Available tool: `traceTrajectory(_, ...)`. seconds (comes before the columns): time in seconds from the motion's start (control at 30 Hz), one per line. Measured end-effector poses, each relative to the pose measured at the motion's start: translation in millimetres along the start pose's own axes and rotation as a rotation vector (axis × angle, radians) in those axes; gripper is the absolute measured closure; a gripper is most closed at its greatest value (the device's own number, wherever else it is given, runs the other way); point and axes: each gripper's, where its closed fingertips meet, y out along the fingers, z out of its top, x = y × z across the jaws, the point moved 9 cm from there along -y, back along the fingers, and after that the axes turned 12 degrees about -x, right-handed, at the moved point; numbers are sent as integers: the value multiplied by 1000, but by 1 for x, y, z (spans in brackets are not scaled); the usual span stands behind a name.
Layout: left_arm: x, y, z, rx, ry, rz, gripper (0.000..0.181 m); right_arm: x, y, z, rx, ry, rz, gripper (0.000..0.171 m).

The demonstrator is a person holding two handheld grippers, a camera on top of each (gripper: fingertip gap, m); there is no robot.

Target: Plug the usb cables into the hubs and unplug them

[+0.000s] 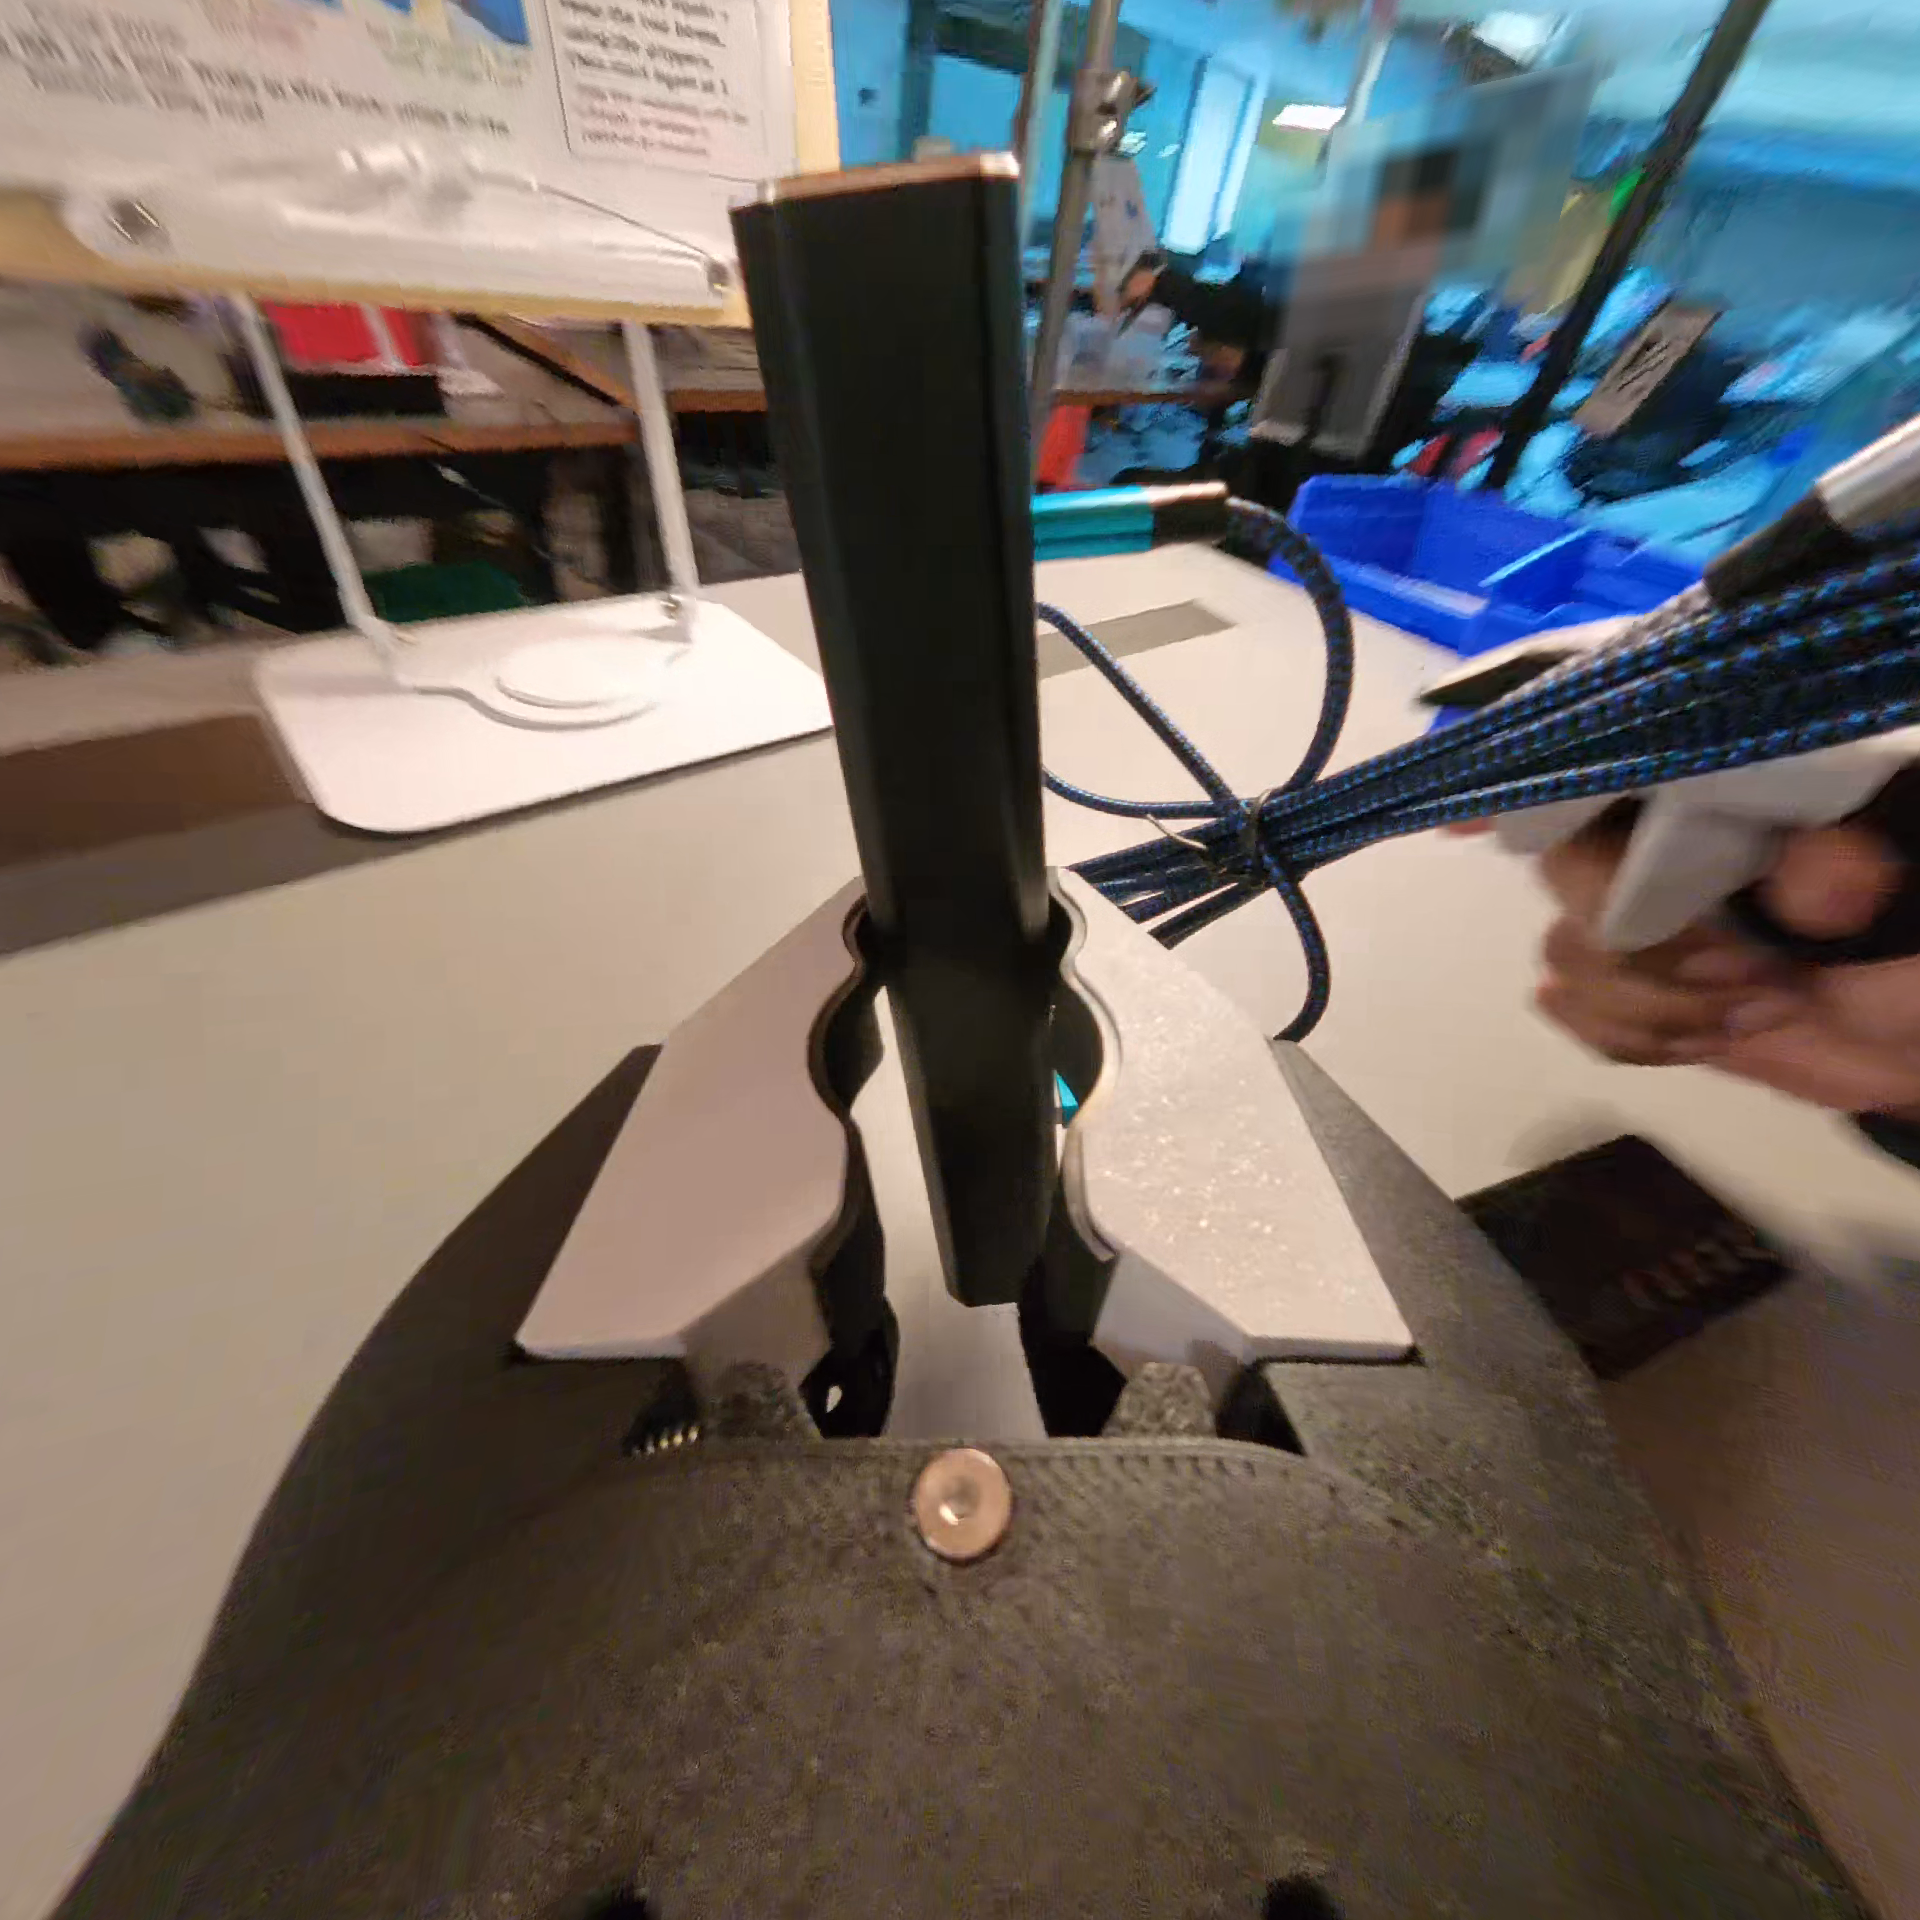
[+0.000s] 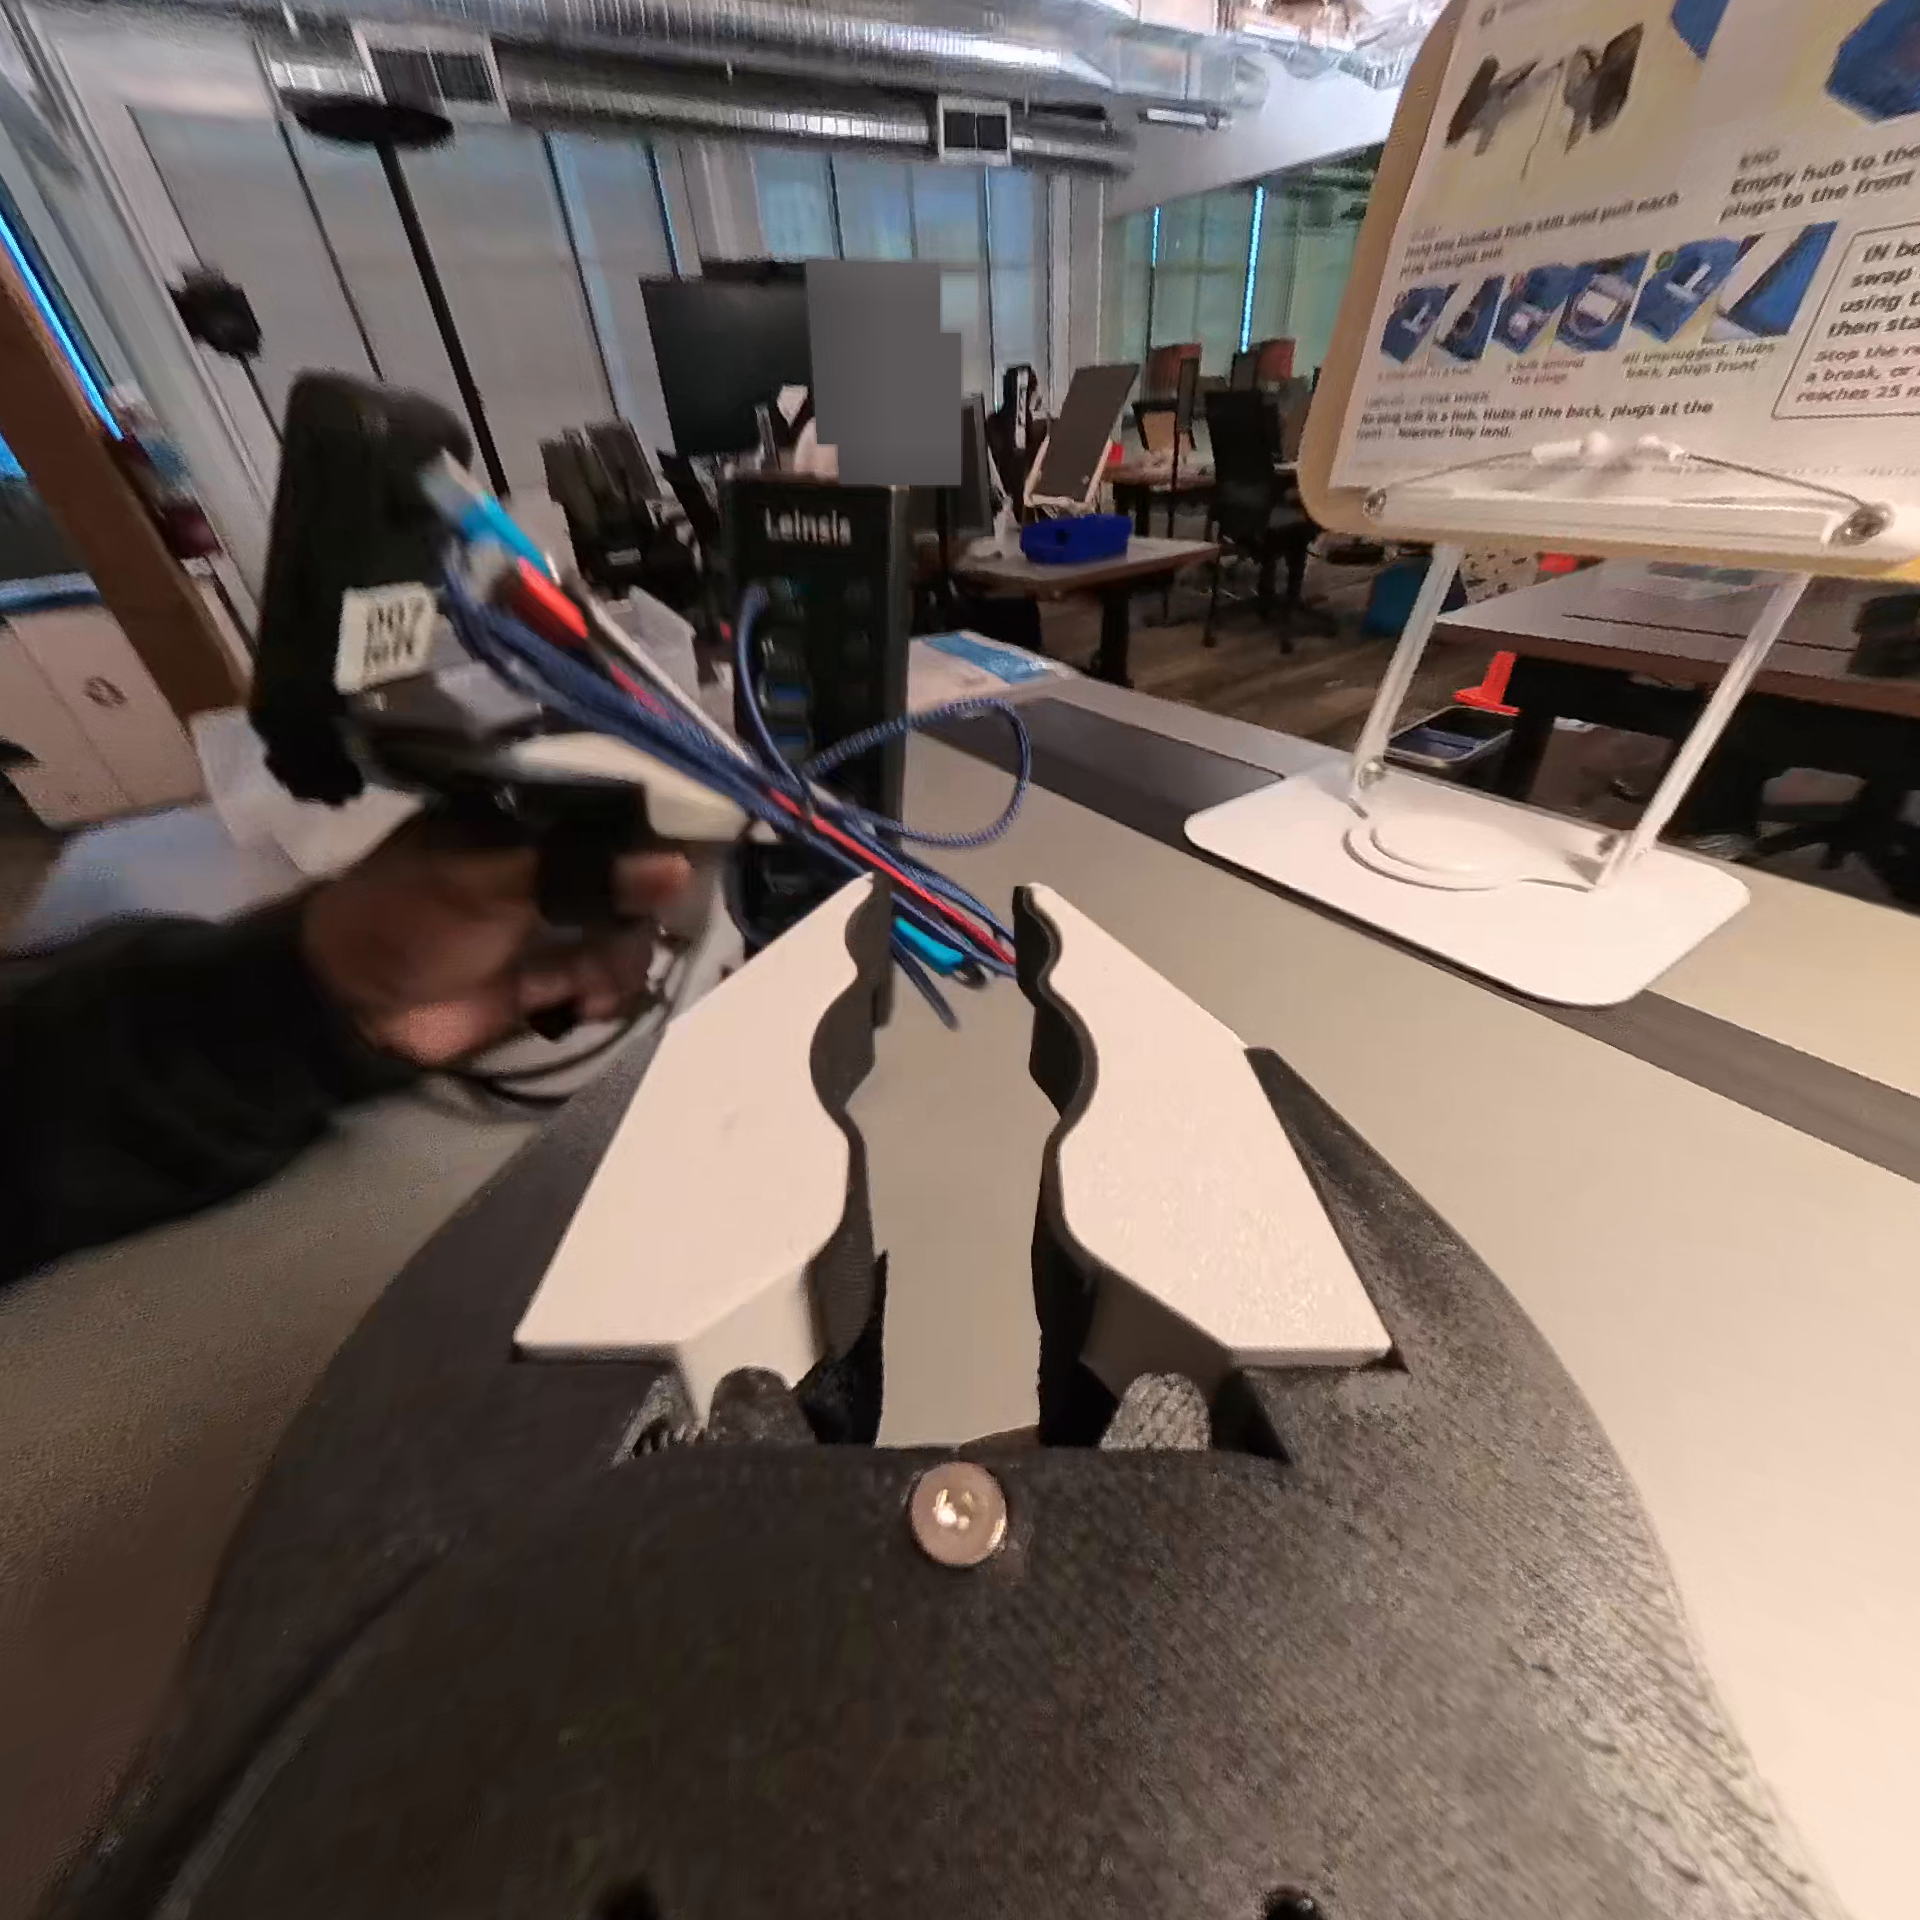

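My left gripper is shut on a black USB hub and holds it upright above the grey table. A teal plug sits in the hub's right side, and its blue braided cable loops down. A tied bundle of blue braided cables rises to the right between the fingers of my right gripper. In the right wrist view my right gripper has narrowly parted jaws closed on the cable bundle at the tips. Teal and red plugs fan out up-left. The hub stands just beyond.
A white stand holding an instruction sheet stands on the table, to the right in the right wrist view. Blue bins sit at the far right. A black slotted panel lies in the table. A hand holds the right gripper. Tip to tip, the grippers are about 11 cm apart.
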Motion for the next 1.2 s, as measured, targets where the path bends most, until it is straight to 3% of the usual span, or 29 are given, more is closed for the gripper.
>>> traceTrajectory(0.17, -3, 7, -5, 67, -234, -307, 153, -5, 4, -9, -51, -123, -20, 148)
traceTrajectory(0.4, -6, 14, -14, 104, -453, -493, 153, -14, 9, -19, -132, -242, -35, 149)
traceTrajectory(0.73, -15, 14, -20, 169, -638, -617, 153, -10, 10, -20, -146, -255, -92, 150)
traceTrajectory(1.2, -18, 14, -24, 167, -702, -631, 154, -19, 19, -22, -127, -313, -123, 152)
